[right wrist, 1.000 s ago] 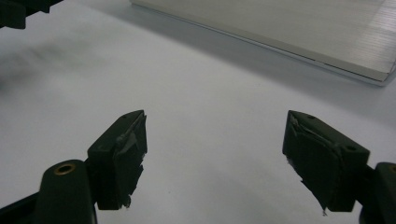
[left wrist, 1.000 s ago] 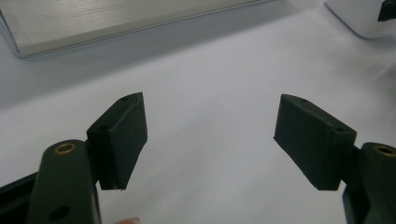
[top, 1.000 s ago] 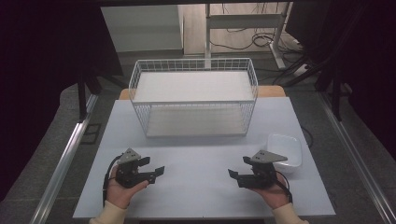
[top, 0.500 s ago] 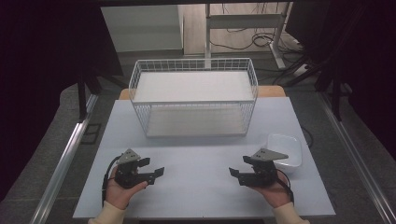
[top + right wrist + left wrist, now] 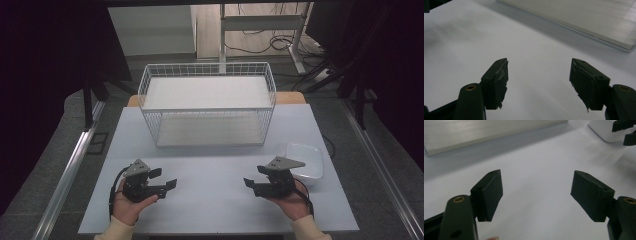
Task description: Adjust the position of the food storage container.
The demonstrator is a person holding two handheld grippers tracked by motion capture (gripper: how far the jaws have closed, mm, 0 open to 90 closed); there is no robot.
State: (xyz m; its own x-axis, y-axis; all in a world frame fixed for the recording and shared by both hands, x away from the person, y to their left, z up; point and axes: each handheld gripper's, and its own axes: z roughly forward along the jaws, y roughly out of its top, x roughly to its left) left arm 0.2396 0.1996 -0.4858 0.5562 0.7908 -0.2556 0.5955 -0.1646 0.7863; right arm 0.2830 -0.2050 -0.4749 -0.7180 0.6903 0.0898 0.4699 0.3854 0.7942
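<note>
The left tongs (image 5: 169, 178) rest in the person's left hand (image 5: 129, 205) near the front left corner of the white worktop (image 5: 210, 165), jaws released with bare worktop between them, pointing toward the right edge. The right tongs (image 5: 256, 179) lie in the right hand (image 5: 292, 200) near the front right corner, pointing toward the left edge; their jaws have just been closing a little yet stand apart, nothing between them. Just beside the right tongs, touching or nearly so, sits a white rounded plastic tray (image 5: 306, 159) at the right edge. A white wire basket (image 5: 207, 107) stands at the back edge, its long axis running along that edge, well apart from both tongs.
</note>
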